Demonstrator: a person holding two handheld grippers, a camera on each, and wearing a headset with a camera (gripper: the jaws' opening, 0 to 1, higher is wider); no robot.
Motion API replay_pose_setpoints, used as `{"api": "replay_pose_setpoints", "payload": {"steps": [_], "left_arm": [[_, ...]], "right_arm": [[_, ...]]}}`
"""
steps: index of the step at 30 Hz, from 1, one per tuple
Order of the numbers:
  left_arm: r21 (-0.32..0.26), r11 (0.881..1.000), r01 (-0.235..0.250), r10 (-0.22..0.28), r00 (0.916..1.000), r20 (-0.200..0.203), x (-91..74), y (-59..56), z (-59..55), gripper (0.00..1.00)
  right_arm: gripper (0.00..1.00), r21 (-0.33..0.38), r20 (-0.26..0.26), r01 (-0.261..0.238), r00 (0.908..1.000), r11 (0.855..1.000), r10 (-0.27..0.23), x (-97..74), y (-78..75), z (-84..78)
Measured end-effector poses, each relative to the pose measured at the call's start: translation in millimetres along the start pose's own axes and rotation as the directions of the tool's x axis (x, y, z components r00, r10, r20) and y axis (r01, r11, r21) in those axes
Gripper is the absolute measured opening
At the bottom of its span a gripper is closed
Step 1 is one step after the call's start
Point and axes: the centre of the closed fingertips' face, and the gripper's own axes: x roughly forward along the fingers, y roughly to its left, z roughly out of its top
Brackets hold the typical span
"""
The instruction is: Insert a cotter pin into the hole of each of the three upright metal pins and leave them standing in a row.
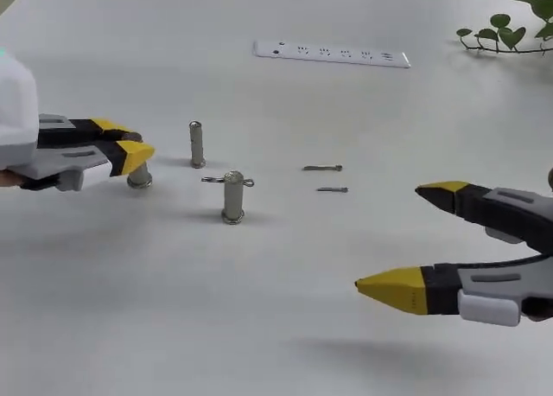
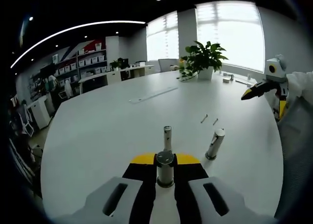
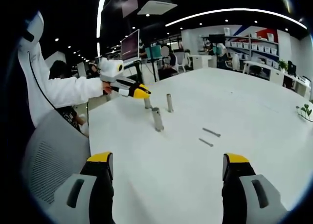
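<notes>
Here's the left metal pin, upright on the desk, clamped by the fingers of the left gripper. The near metal pin carries its cotter pin; the far metal pin is bare. Two loose cotter pins lie flat further right (nothing holds them, they sit straight on the desk), so they could skid away from the right gripper, fingers wide apart. Swinging back left, it might topple the near metal pin.

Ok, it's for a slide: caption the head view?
Left tongs grip one metal pin; the front pin holds its cotter pin; two spare cotter pins lie loose; right tongs open.
</notes>
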Motion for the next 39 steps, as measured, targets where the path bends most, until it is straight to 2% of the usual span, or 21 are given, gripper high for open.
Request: {"api": "replay_pose_setpoints", "payload": {"steps": [4, 12, 14, 19, 23, 28, 33, 38, 39], "left_arm": [[-0.018, 1.000, 0.006, -0.006, 0.9998, 0.019, -9.7, -14.5, 4.4, 0.09], [-0.007, 1.000, 0.011, -0.010, 0.9990, 0.042, -23.8, -43.3, 12.3, 0.09], [-0.007, 1.000, 0.016, -0.015, 0.9989, 0.044, -24.9, -54.1, 14.5, 0.09], [0.005, 1.000, 0.031, -0.031, 0.9986, 0.042, -25.8, -69.1, 14.6, 0.09], [0.001, 0.998, 0.060, -0.060, 0.9968, 0.053, -22.9, -84.6, 15.1, 0.09], [0.000, 0.994, 0.111, -0.111, 0.9931, 0.039, -13.8, -105.4, 7.8, 0.09], [0.005, 0.991, 0.136, -0.136, 0.9906, 0.019, -3.7, -116.2, 2.4, 0.09], [0.002, 0.989, 0.147, -0.147, 0.9890, 0.008, 3.5, -119.5, 0.5, 0.09], [0.006, 0.989, 0.150, -0.150, 0.9886, 0.001, 5.2, -121.0, -0.5, 0.09]], "right_arm": [[0.91, -0.004, 0.004, 0.000, 1.0000, 1.000, 0.000, -0.5, 1.6, 0.4], [0.91, -0.013, 0.005, 0.001, 1.0000, 1.000, -0.001, -1.5, 5.6, -0.1], [0.90, -0.016, 0.009, 0.002, 1.0000, 1.000, -0.002, -2.3, 6.6, 0.9], [0.90, -0.024, 0.007, -0.001, 1.0000, 1.000, 0.002, -3.4, 9.4, 1.3], [0.90, -0.033, 0.003, -0.003, 1.0000, 0.999, 0.003, -3.4, 11.7, 0.8], [0.90, -0.029, 0.020, -0.007, 0.9998, 1.000, 0.008, -3.3, 15.1, 3.6], [0.90, -0.032, 0.014, -0.006, 0.9999, 0.999, 0.006, -3.6, 15.5, 1.3], [0.90, -0.032, 0.011, -0.021, 0.9997, 0.999, 0.021, -4.7, 18.7, -0.7], [0.91, -0.026, 0.008, -0.010, 0.9999, 1.000, 0.010, -4.2, 16.8, -1.4]]}}
